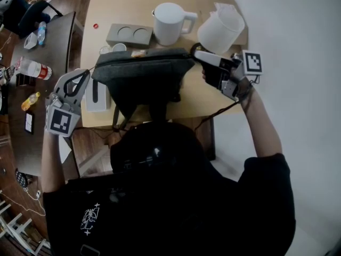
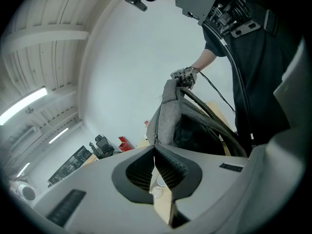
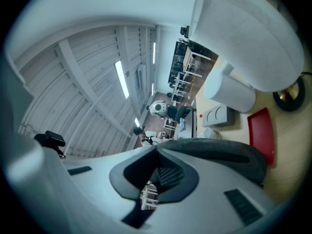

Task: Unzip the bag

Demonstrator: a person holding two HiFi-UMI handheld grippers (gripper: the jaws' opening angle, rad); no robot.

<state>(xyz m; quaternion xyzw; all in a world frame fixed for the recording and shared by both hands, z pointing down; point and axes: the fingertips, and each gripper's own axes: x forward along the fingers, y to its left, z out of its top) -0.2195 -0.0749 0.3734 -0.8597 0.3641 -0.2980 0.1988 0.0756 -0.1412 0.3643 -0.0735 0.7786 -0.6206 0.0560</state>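
Observation:
A dark grey bag (image 1: 144, 71) lies across the near part of the wooden table (image 1: 106, 9), its straps hanging over the front edge. My left gripper (image 1: 88, 78) is at the bag's left end. In the left gripper view its jaws are shut, tips (image 2: 154, 147) meeting where the bag (image 2: 168, 113) and its zipper line end; a zipper pull does not show. My right gripper (image 1: 196, 55) is shut at the bag's right top corner. From the left gripper view that corner rises up to the right gripper (image 2: 184, 77). In the right gripper view the bag (image 3: 219, 155) runs behind the shut jaws.
Behind the bag stand a white kettle (image 1: 170, 23), a white pitcher (image 1: 219, 30) and a grey two-hole holder (image 1: 129, 35). A white box (image 1: 97, 97) lies by the left gripper. A dark side table (image 1: 53, 36) with bottles (image 1: 34, 68) is at the left.

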